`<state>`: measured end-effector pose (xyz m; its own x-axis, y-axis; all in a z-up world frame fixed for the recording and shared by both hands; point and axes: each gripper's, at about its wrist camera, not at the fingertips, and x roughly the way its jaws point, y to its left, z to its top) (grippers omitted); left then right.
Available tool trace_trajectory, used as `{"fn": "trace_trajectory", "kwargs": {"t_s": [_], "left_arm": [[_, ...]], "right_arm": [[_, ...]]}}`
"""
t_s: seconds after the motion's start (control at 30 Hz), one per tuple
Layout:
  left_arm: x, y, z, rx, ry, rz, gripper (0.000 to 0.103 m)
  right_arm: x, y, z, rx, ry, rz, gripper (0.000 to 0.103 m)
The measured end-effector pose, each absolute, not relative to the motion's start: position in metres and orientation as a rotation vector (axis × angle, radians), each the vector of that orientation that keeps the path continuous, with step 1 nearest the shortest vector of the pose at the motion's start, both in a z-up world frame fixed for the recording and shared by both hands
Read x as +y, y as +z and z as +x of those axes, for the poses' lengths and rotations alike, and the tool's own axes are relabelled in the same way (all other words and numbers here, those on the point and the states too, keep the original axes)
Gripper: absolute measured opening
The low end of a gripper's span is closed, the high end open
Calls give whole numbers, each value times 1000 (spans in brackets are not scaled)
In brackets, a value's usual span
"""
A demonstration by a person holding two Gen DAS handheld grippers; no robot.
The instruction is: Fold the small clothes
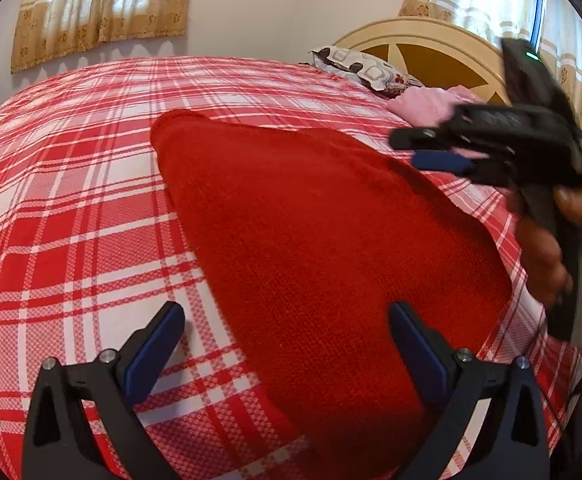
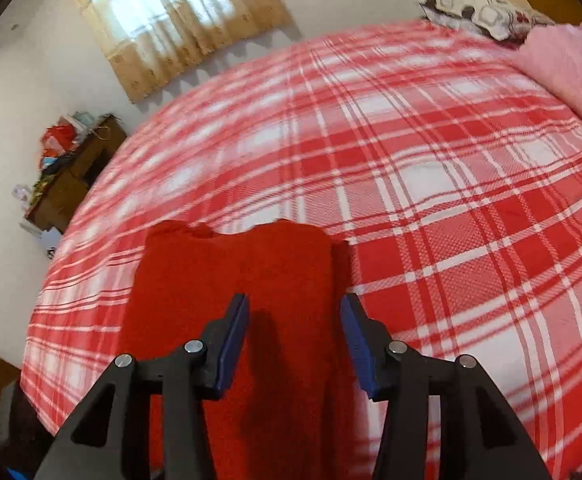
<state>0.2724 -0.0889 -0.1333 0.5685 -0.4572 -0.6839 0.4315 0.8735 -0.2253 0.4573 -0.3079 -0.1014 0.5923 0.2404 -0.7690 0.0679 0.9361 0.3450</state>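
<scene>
A red knitted garment (image 1: 311,220) lies flat on the red and white plaid bedspread (image 1: 71,200), folded into a long narrow shape. My left gripper (image 1: 287,312) stands wide open above its near end, one finger over the bedspread and the other over the knit, with nothing between them. In the right wrist view the same garment (image 2: 231,264) lies under my right gripper (image 2: 295,300), whose blue pads stand apart with only air between them. The left wrist view also catches the right gripper (image 1: 409,150), blurred, over the garment's right edge, held by a hand (image 1: 543,248).
A pink cloth (image 1: 427,102) and a patterned pillow (image 1: 363,66) lie by the cream headboard (image 1: 431,36). The pink cloth (image 2: 571,68) fills the far right corner of the bed. A cluttered wooden desk (image 2: 71,172) stands beside the bed's left edge.
</scene>
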Motion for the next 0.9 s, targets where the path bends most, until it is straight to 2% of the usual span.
{"fn": "trace_trajectory", "kwargs": {"t_s": [0.03, 0.07, 0.3, 0.5, 0.53, 0.6, 0.73, 0.9], "left_arm": [[-89, -133, 272, 814, -521, -33, 103], [-90, -134, 272, 816, -520, -32, 103], [-93, -135, 277, 832, -524, -27, 103], [-92, -137, 280, 843, -529, -29, 103], [-92, -137, 280, 843, -528, -30, 103], [-93, -137, 281, 844, -527, -30, 103], [-94, -138, 282, 843, -524, -27, 103], [-94, -138, 281, 843, -522, -25, 103]], "right_arm": [[-310, -109, 465, 969, 118, 381, 16], [-311, -113, 469, 985, 123, 403, 11], [-317, -115, 471, 951, 53, 364, 7], [-323, -116, 465, 948, 71, 373, 9], [-325, -112, 460, 937, 87, 392, 13], [-328, -103, 443, 918, 127, 409, 15], [-326, -89, 397, 884, 204, 397, 37], [-317, -102, 348, 907, 264, 391, 38]]}}
